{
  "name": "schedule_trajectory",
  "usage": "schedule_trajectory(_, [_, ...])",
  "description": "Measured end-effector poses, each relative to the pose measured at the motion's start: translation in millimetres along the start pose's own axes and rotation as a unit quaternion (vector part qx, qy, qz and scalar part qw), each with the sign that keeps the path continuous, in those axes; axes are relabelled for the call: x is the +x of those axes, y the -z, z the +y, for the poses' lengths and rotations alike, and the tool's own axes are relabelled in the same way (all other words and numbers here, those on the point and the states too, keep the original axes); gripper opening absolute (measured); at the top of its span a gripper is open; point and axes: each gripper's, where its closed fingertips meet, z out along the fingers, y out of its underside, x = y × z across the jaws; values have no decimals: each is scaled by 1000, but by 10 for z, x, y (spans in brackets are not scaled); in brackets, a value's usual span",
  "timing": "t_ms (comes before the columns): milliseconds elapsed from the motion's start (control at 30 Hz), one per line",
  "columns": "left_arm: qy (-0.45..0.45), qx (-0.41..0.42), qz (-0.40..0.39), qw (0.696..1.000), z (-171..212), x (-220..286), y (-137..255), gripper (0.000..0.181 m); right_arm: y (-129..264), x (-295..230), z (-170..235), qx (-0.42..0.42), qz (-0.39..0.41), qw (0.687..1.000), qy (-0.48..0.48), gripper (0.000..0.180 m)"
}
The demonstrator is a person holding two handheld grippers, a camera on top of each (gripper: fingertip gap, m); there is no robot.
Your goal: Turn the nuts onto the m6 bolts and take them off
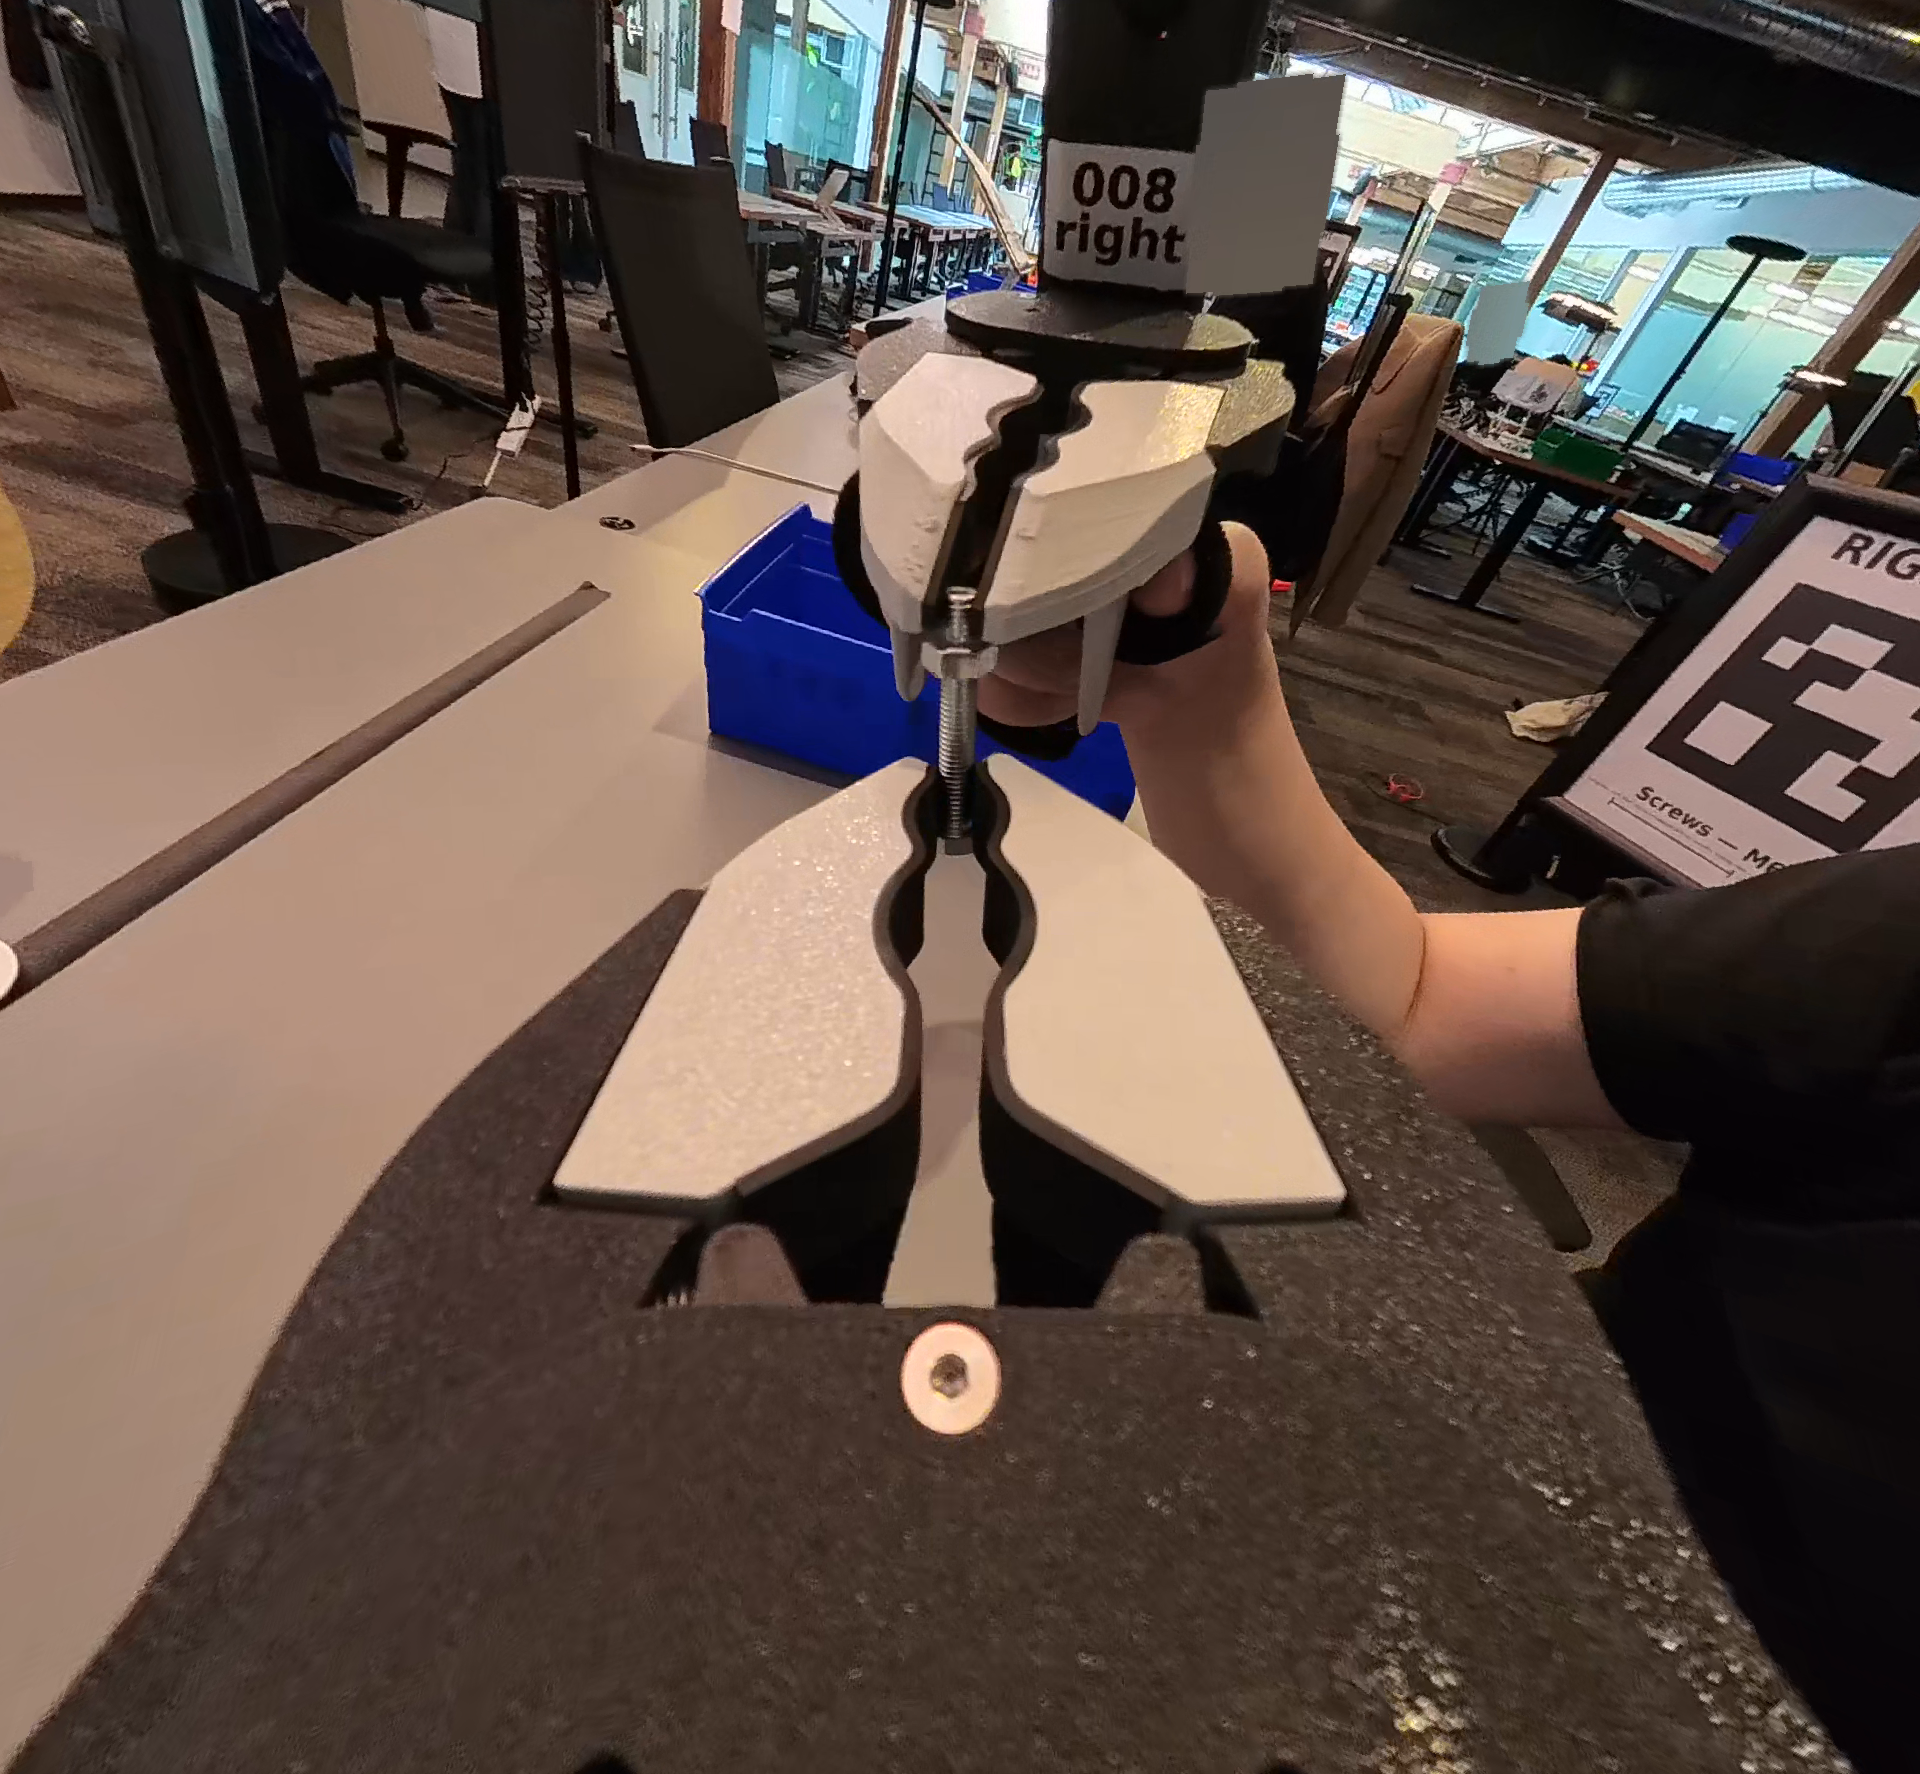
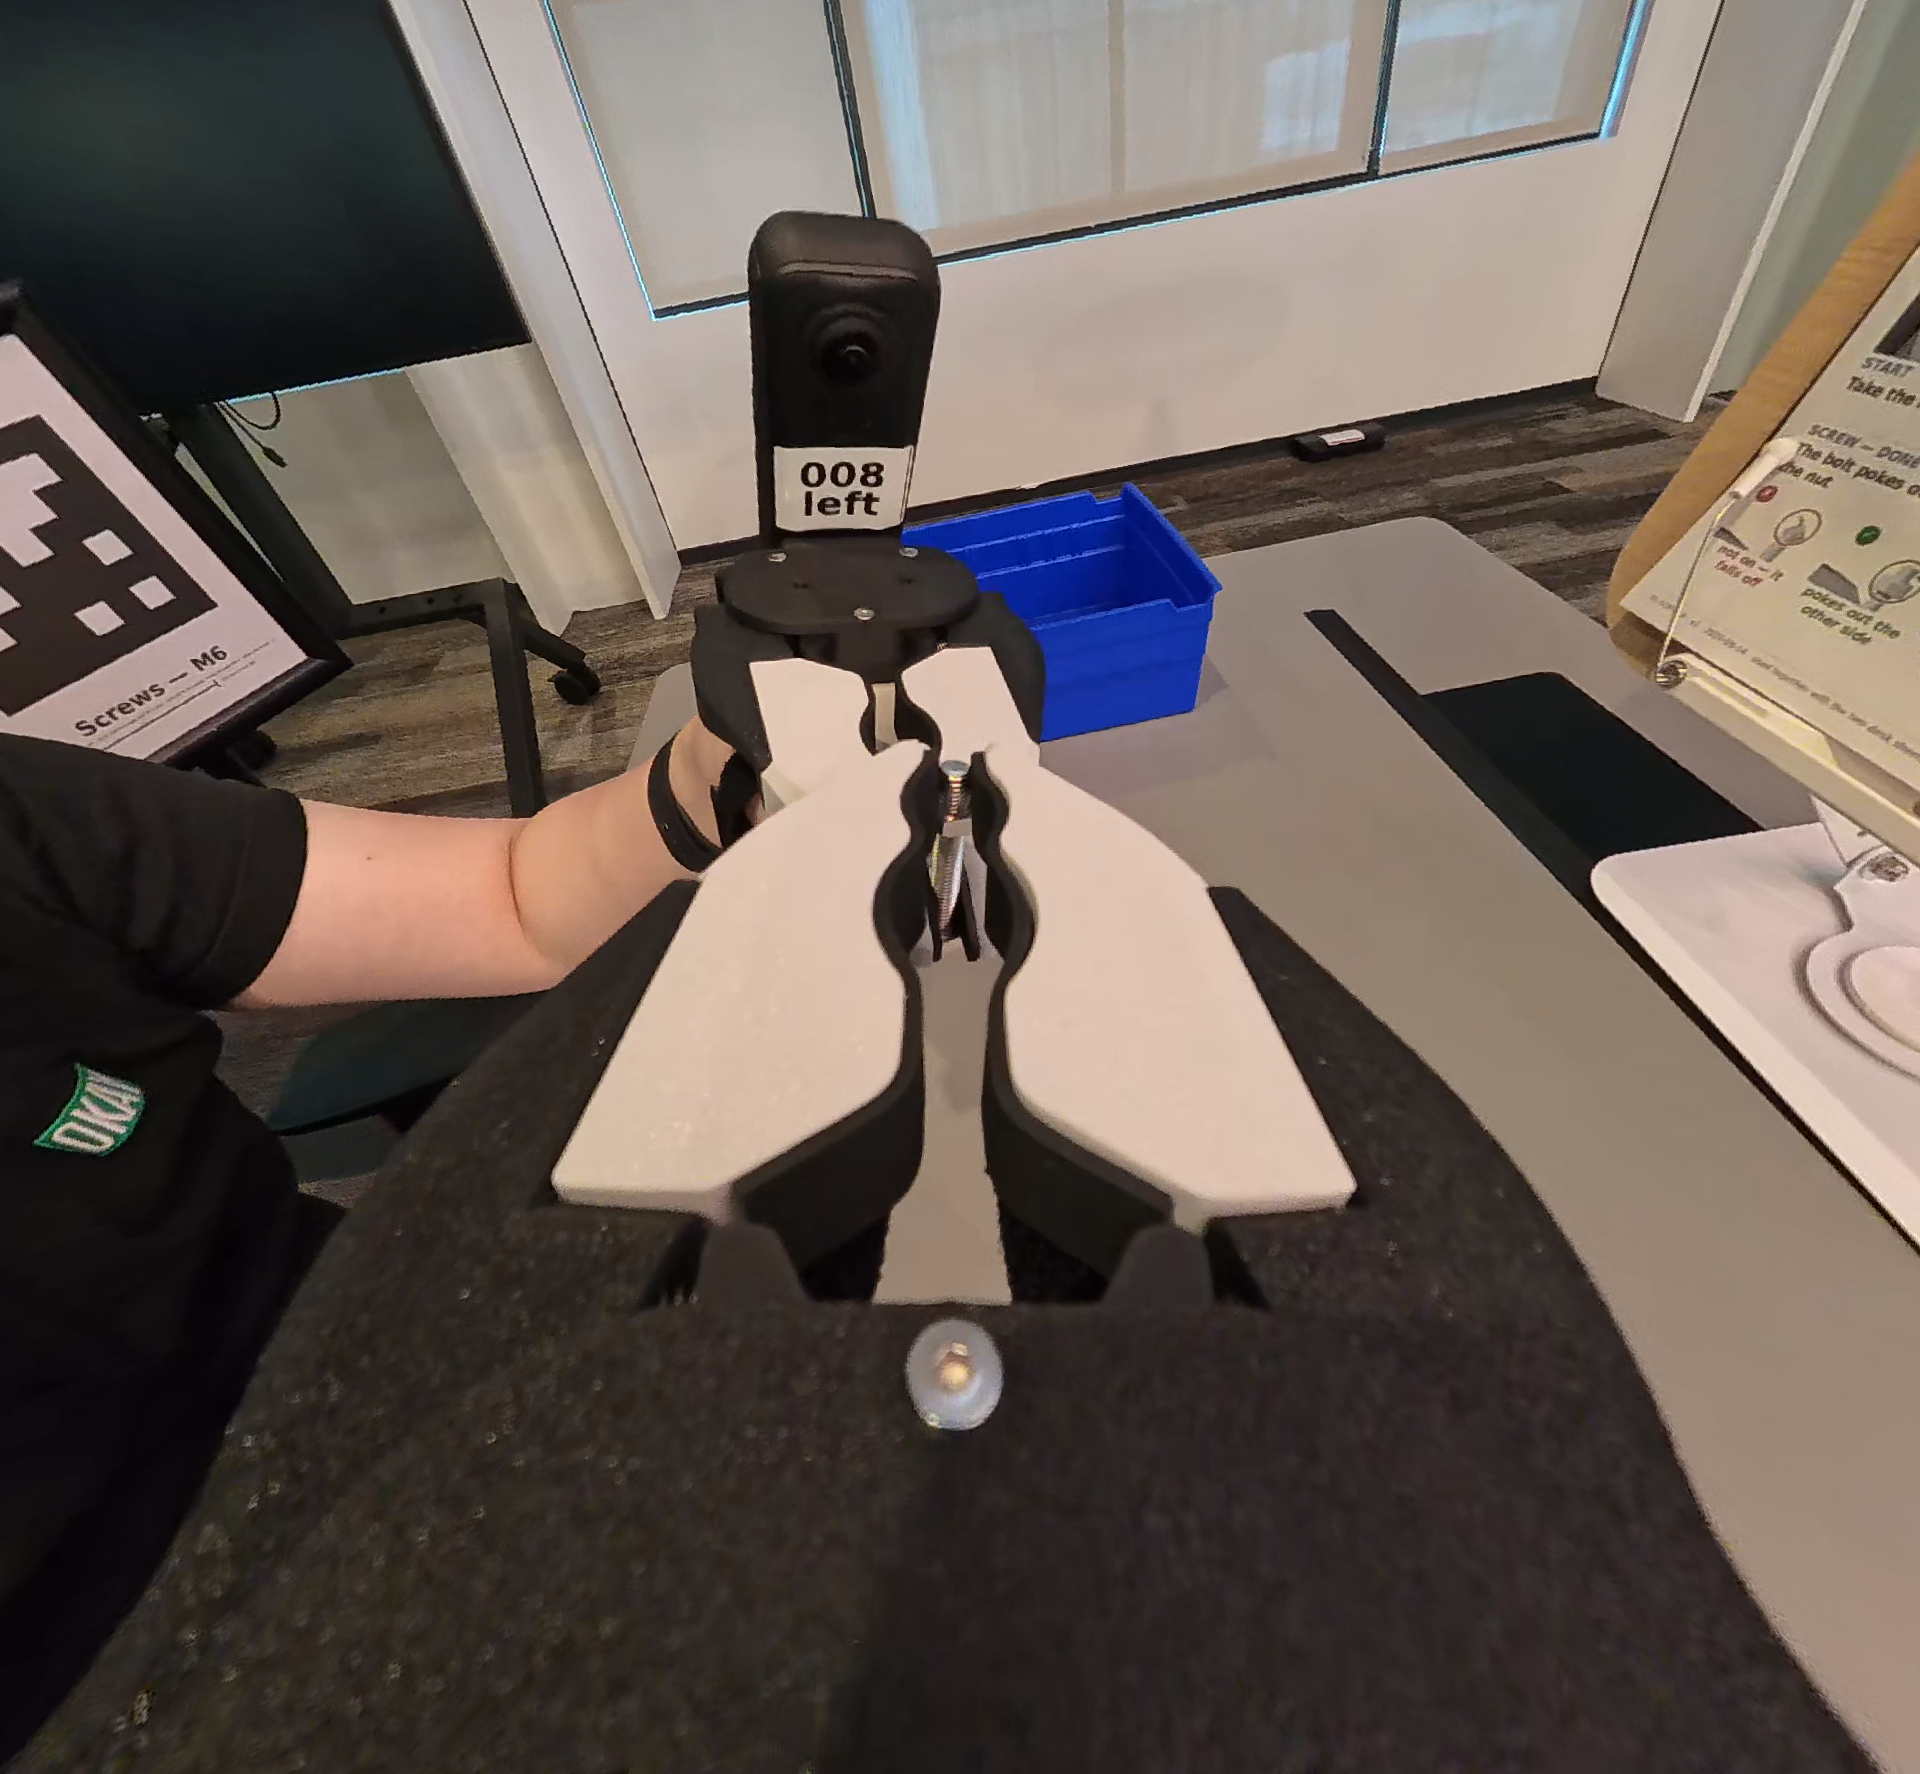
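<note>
Bolt [image 1: 956,737] between claws, bin [image 1: 790,654] beyond

Left gripper [image 1: 954,805] closed on the lower end of a threaded bolt [image 1: 956,737], white fingers [image 1: 790,976] pinching it near their tips. Bolt upright, a hex nut [image 1: 958,657] sitting high on its thread. Right gripper [image 1: 961,618] opposite, held in a bare hand [image 1: 1164,675], fingertips closed on the nut. Behind both, a blue bin [image 1: 800,644] on the grey tabletop [image 1: 312,893]. Off to the right, a standing sign [image 1: 1766,716] with a black-and-white marker. Office chairs and desks beyond.
</note>
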Motion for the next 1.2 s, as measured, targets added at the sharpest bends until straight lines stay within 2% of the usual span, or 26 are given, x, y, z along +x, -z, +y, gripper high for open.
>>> schedule_trajectory(100, [-12,-1,-10,1000,16,-27,-4,5,4,16,19,-6,4,1000,-7,5])
schedule_trajectory(200, [-49,1,-58,997,18,-146,4,5,93,135,-42,0,65,998,-8,27])
schedule_trajectory(267, [-99,-17,-124,987,57,-302,20,5,213,231,7,-32,128,991,-10,28])
schedule_trajectory(367, [-140,-51,-181,972,164,-433,-18,5,344,318,190,-97,199,974,-45,27])
schedule_trajectory(567, [-176,-96,-258,945,375,-647,-110,5,223,442,413,-153,250,954,-66,32])
schedule_trajectory(767, [-185,-98,-264,942,396,-629,-152,5,182,584,571,-192,286,937,-64,35])
schedule_trajectory(967, [-179,-91,-260,944,350,-615,-119,5,338,575,607,-215,299,927,-63,28])
schedule_trajectory(1100, [-176,-92,-254,947,361,-589,-141,5,216,465,493,-184,267,945,-53,31])
schedule_trajectory(1200, [-183,-96,-252,945,375,-563,-166,5,194,515,497,-187,286,939,-39,33])
